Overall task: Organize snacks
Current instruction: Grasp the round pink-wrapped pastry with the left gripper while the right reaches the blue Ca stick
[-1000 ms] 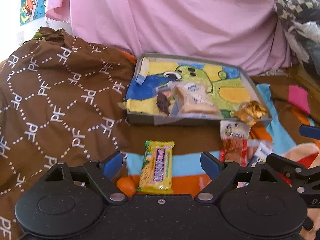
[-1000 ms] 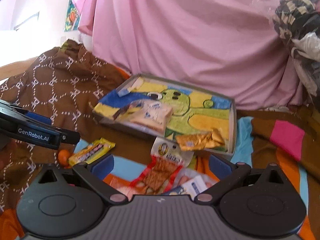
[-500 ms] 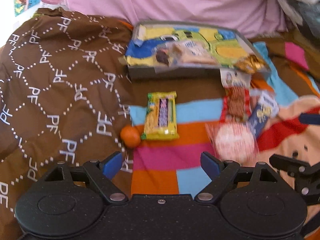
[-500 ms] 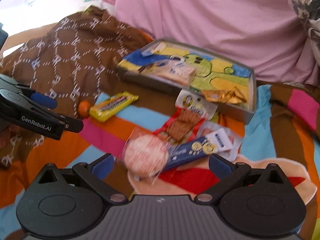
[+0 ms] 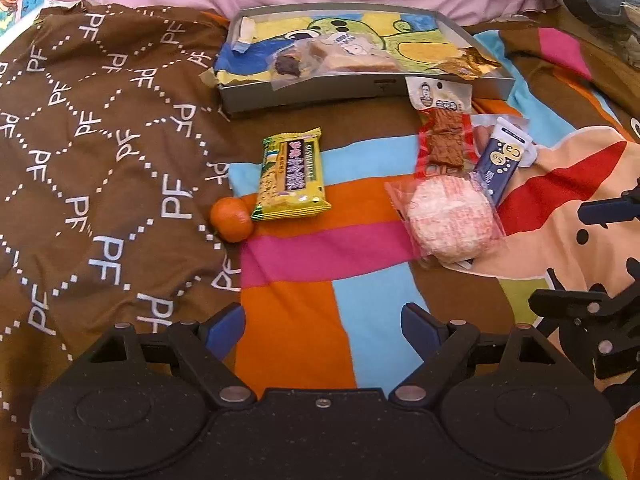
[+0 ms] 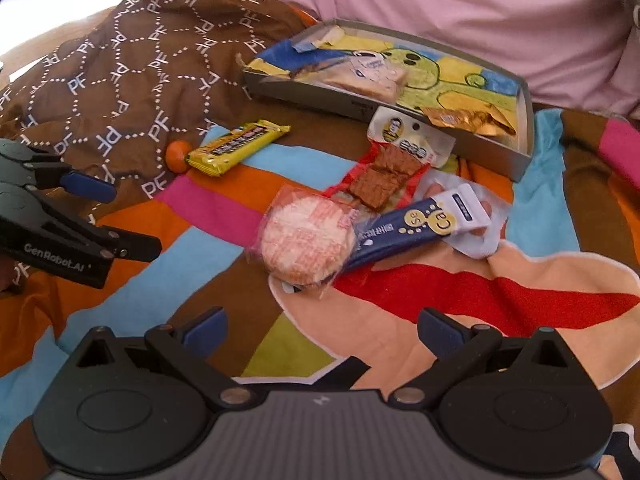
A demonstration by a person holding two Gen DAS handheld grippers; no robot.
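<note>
Both tongs hang spread wide and empty above the quilt, touching nothing: the left gripper and the right gripper. The yellow bar, orange, round cake, jerky and blue sachet lie before the tray, which holds a sandwich and gold wrapper.

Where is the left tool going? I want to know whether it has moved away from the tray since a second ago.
Yes. The left tool has pulled back from the tray; the yellow bar now lies well ahead of it.
</note>
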